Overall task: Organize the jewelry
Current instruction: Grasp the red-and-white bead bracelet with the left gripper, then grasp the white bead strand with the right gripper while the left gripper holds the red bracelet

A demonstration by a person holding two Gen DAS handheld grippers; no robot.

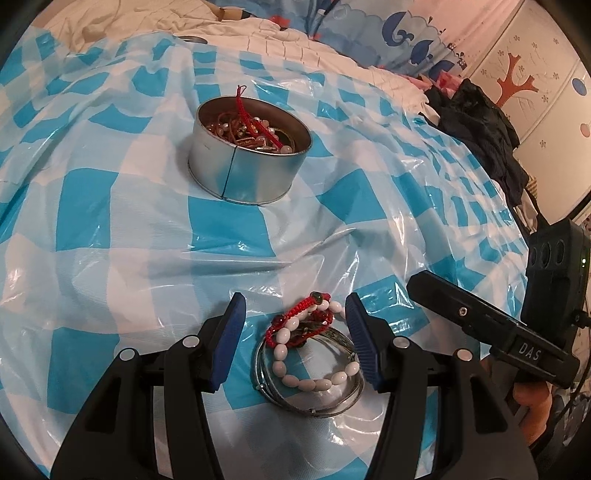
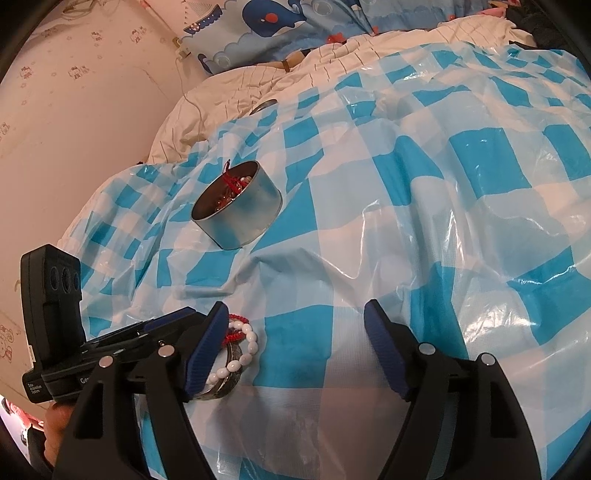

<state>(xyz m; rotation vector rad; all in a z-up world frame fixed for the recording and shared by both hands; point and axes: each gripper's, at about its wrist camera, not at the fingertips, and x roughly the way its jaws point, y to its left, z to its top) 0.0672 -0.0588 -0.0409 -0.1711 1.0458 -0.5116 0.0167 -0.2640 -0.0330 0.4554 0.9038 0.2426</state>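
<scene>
A small pile of jewelry lies on the checked plastic sheet (image 1: 110, 206): a white bead bracelet (image 1: 314, 382), a red cord bracelet (image 1: 295, 314) and silver bangles (image 1: 295, 406). My left gripper (image 1: 294, 297) straddles the pile, open. Its left pad stands clear of the pile and its right pad sits right beside the beads. A round metal tin (image 1: 247, 173) farther back holds several more red and pearl pieces. My right gripper (image 2: 295, 306) is open over bare sheet with nothing between its fingers. The pile (image 2: 236, 354) sits just outside its left finger, partly hidden by it. The tin (image 2: 236, 214) is up and to the left.
The sheet is crinkled and covers a bed with a white quilt (image 1: 295, 48). Dark clothes (image 1: 480, 122) are heaped at the right edge by a painted cabinet (image 1: 535, 92). A whale-print pillow (image 2: 277, 18) lies at the head, and a pink wall (image 2: 74, 129) runs along the left.
</scene>
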